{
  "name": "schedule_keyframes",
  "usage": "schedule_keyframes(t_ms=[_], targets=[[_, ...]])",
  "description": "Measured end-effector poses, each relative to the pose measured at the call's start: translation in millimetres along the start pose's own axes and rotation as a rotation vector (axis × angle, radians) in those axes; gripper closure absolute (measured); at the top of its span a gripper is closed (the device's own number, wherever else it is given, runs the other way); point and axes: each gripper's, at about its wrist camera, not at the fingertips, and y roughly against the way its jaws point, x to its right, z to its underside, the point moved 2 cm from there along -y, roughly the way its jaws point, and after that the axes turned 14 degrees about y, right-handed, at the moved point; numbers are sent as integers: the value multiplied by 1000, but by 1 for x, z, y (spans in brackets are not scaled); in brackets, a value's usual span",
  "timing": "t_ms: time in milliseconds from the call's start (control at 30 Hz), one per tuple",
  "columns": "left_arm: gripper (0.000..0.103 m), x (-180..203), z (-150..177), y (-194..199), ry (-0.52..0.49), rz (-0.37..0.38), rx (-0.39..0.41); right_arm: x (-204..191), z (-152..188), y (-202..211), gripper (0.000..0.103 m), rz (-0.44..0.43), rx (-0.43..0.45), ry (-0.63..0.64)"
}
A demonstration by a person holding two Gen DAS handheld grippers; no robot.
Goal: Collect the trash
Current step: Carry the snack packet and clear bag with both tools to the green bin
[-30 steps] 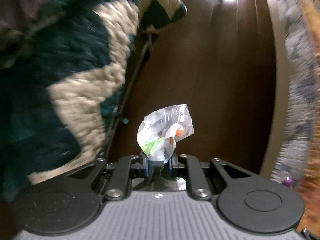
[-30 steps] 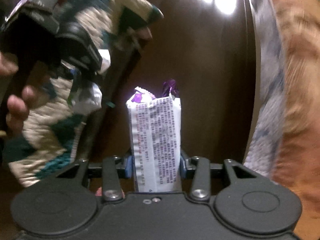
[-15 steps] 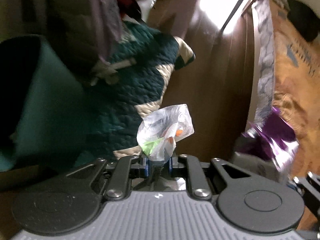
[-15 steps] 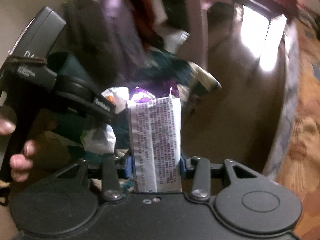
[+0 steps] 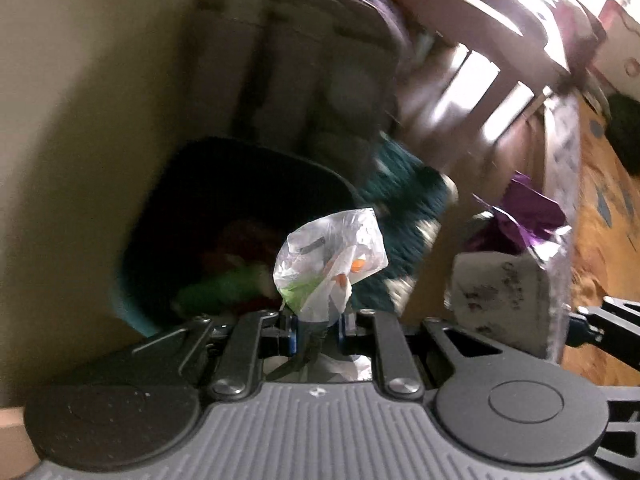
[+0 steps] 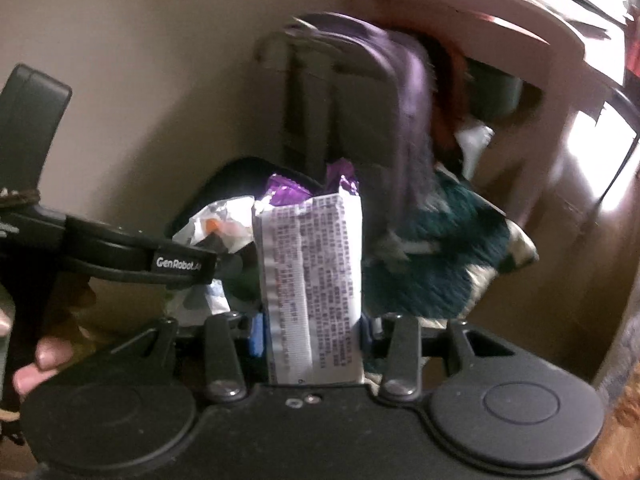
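Clear crinkled plastic, w/ orange and green bits showing through: a small clear bag pinched between the jaws of the left gripper, clamped tight on its neck, bag standing up at 12 o'clock from the pads

Right gripper grips a wrapper, silver-white back w/ dense print, purple inside at the torn top; jaws closed on both long edges, wrapper upright. In left view same wrapper sits at 3 o'clock, beside the bag but apart

A hand at 8 o'clock in right view wraps the left gripper's handle, fingertips visible

Beyond both: dark teal bin at 10–11 o'clock of the bag, against the beige wall; blurred green and reddish stuff inside. Teal-and-cream quilted cushion just right of bin. Farther back grey-purple backpack, very blurred. Orange patterned rug at 3 o'clock
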Motion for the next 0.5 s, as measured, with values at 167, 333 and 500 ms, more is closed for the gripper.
schedule_keyframes(t_ms=[167, 333, 500], targets=[[87, -42, -40, -2, 28, -40, 29, -28, -44, -24, 61, -26, -3, 25], [87, -68, -65, -25, 20, -70, 7, -43, -75, -62, 61, -52, -33, 4], [87, -81, -73, -58, -6, -99, -25, -51, -92, -101, 61, -17, -54, 21]])
